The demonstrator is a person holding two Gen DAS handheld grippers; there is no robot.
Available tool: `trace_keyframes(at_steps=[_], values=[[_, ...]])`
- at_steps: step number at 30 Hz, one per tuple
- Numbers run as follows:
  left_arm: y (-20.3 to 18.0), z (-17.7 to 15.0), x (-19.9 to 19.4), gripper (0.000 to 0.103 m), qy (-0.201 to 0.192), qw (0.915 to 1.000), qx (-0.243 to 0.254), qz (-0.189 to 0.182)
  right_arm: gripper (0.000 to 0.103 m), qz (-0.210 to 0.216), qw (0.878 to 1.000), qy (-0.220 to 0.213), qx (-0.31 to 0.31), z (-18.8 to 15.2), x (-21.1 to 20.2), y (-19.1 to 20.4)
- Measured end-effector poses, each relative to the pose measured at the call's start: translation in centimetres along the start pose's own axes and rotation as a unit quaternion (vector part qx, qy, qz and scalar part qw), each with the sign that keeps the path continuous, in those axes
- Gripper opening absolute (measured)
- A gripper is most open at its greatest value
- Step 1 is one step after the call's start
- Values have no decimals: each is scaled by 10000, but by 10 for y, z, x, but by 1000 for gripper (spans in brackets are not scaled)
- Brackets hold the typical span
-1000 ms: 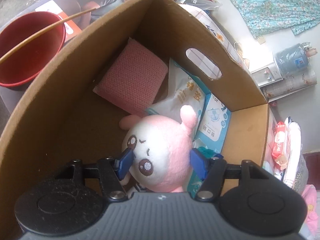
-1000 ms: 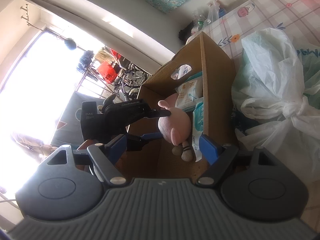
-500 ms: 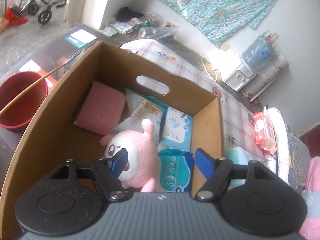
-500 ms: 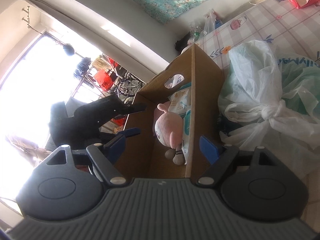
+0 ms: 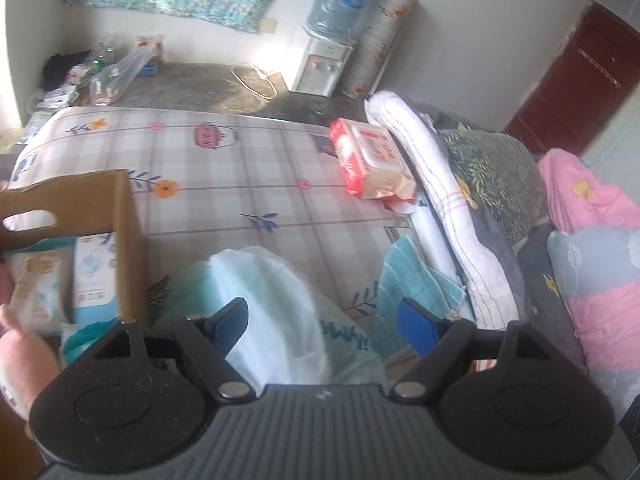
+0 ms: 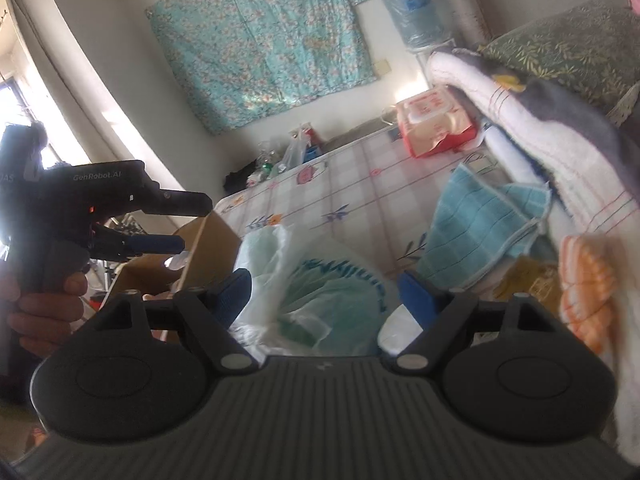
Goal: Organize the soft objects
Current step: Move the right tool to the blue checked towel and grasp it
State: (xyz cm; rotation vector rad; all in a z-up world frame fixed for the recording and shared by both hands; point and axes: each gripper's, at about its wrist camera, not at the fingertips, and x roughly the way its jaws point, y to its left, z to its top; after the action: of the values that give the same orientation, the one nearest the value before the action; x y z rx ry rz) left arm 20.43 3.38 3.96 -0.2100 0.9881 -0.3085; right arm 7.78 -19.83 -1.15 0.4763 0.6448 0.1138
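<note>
Checked bedsheet (image 5: 240, 184), plastic bag (image 5: 272, 304) below opening, empty left tongs (image 5: 322, 316)

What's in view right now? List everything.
cardboard box: one, brown, left on the bed
pink plush toy: one, in the box
tissue packs: several, white and blue, in the box
plastic bag: one, white, beside the box
red packet: one, by the folded bedding
blue cloth: one, right of the bag
water dispenser: one, white, by the wall
left hand-held gripper: jaws opening, empty
right hand-held gripper: open, empty
</note>
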Motion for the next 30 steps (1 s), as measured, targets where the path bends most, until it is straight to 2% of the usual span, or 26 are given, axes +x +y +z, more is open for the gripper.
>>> trace_keyframes(at_steps=[5, 12, 19, 22, 26, 30], values=[[-46, 24, 73, 83, 633, 9973, 107, -369, 81, -649, 9947, 329, -721, 40, 32, -40], [-72, 38, 166, 79, 1596, 9840, -401, -682, 81, -934, 9724, 1241, -1739, 66, 103, -66], [-75, 47, 227, 78, 2116, 9703, -899, -749, 89, -735, 9533, 1893, -2236, 74, 153, -89], [-75, 49, 245, 74, 2263, 9661, -1026, -698, 90, -736, 9466, 2093, -2337, 73, 169, -99], [-70, 47, 262, 67, 2407, 9610, -1198, -643, 90, -663, 9489, 2284, -2075, 78, 187, -113], [-66, 48, 266, 66, 2399, 9606, -1258, -625, 100, -525, 9510, 2410, -1864, 85, 202, -120]])
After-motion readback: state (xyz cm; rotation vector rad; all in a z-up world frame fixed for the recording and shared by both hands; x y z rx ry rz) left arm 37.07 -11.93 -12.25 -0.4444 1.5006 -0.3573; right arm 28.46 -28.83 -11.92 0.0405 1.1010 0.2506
